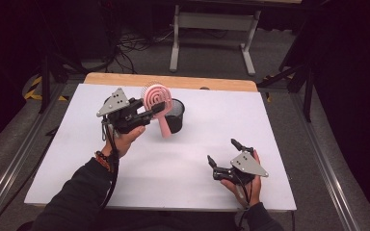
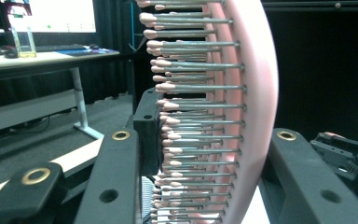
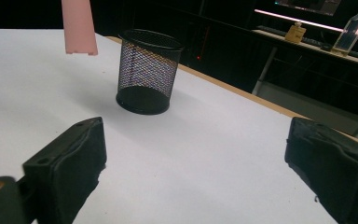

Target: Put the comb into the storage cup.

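Left gripper (image 1: 150,112), clamped on the pink hairbrush (image 1: 158,103) at frame centre, should lower it handle-first into the mesh cup (image 1: 176,115); right gripper (image 1: 224,153) rests wide apart, lower right

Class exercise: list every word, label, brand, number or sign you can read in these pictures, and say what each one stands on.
No text can be read.
Monitor: bright screen content, too blurred to read.
Bottles on the far desk: any labels are too small to read.
Pink hairbrush, mesh cup, both grippers: no markings visible.
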`<state>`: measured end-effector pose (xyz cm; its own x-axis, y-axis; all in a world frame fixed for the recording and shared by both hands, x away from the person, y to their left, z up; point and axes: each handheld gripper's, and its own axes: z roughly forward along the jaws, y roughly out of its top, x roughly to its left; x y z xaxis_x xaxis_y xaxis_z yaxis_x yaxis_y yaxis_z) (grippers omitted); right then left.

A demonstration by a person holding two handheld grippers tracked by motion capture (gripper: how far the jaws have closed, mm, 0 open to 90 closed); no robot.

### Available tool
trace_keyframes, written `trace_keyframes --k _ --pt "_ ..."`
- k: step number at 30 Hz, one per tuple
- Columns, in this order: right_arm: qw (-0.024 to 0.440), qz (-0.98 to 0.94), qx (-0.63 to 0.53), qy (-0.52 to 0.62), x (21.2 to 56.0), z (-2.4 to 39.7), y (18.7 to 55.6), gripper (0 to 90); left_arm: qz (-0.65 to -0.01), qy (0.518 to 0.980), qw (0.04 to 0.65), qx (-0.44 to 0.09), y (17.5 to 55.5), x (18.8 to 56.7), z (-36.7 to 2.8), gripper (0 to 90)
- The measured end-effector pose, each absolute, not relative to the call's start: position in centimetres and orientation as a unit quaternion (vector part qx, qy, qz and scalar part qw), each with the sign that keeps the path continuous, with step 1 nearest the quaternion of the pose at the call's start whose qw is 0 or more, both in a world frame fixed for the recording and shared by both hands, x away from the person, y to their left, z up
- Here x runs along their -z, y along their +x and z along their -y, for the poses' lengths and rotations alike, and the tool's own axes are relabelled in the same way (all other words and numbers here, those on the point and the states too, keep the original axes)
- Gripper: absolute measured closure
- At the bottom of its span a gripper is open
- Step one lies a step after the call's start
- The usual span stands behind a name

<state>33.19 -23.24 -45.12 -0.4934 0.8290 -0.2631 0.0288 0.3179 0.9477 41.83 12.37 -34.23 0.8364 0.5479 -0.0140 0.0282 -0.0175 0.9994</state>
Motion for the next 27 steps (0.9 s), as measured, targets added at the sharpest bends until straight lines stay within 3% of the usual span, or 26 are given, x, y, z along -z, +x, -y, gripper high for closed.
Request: trace_keyframes --k 27 --pt "0.401 -0.708 -0.499 0.299 45.3 23.0 33.2 4.6 -0.205 0.679 0.668 -0.224 44.7 30.3 -11.9 62.2"
